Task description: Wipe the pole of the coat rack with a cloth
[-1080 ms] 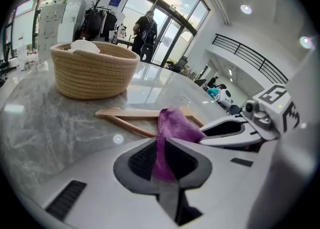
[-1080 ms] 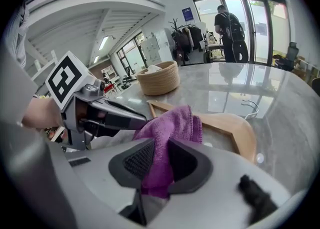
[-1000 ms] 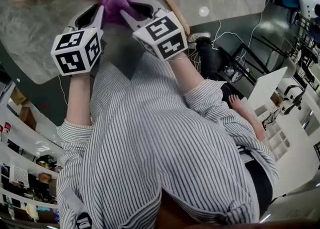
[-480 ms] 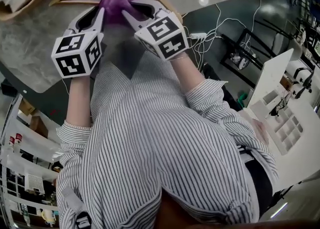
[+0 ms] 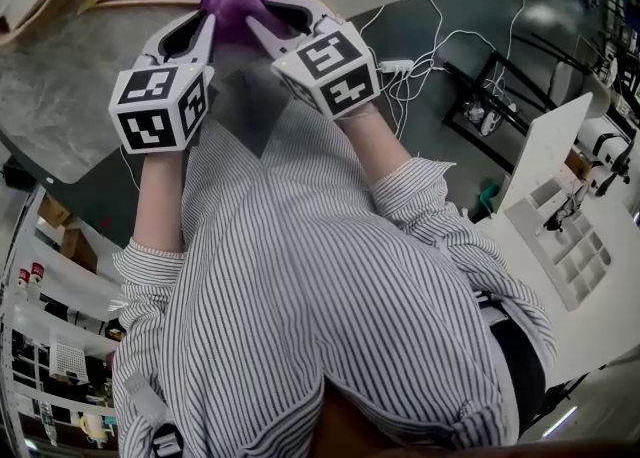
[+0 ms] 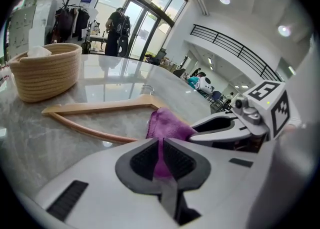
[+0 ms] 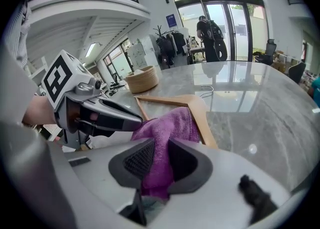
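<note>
Now | I'm pinching one cloth (image 6: 165, 125) in left gripper (image 6: 161, 144), jaws just closing, and right gripper (image 7: 159, 154) | one hanger (image 6: 100, 108), one basket (image 6: 45, 73).

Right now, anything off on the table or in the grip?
Nothing spilled or broken. One oddity: left gripper and right gripper both pinch the same purple cloth, bunched at the wooden hanger lying flat on the table; the left jaws have just been closing on it.
</note>
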Demonstrator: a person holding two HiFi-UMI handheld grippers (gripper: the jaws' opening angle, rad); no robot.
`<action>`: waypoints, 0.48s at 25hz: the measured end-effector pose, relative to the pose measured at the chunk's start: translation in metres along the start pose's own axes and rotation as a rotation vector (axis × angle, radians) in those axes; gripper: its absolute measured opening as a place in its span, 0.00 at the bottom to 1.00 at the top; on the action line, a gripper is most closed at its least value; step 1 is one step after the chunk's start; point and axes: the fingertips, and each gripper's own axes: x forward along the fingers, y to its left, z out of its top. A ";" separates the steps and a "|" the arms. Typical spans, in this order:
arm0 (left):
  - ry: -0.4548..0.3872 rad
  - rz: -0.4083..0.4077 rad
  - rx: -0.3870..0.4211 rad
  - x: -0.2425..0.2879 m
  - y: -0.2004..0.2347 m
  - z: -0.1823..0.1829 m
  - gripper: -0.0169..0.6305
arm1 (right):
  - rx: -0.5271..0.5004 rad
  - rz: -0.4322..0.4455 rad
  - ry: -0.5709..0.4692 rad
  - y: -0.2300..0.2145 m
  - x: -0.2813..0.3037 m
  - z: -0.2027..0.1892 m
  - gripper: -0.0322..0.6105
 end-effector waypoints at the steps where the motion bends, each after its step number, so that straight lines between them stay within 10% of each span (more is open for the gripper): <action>1: 0.000 -0.004 0.000 0.001 -0.003 -0.001 0.08 | 0.006 -0.006 -0.014 -0.002 -0.002 0.000 0.19; 12: 0.010 -0.062 0.040 0.010 -0.041 -0.010 0.08 | 0.037 -0.029 -0.038 -0.011 -0.027 -0.025 0.19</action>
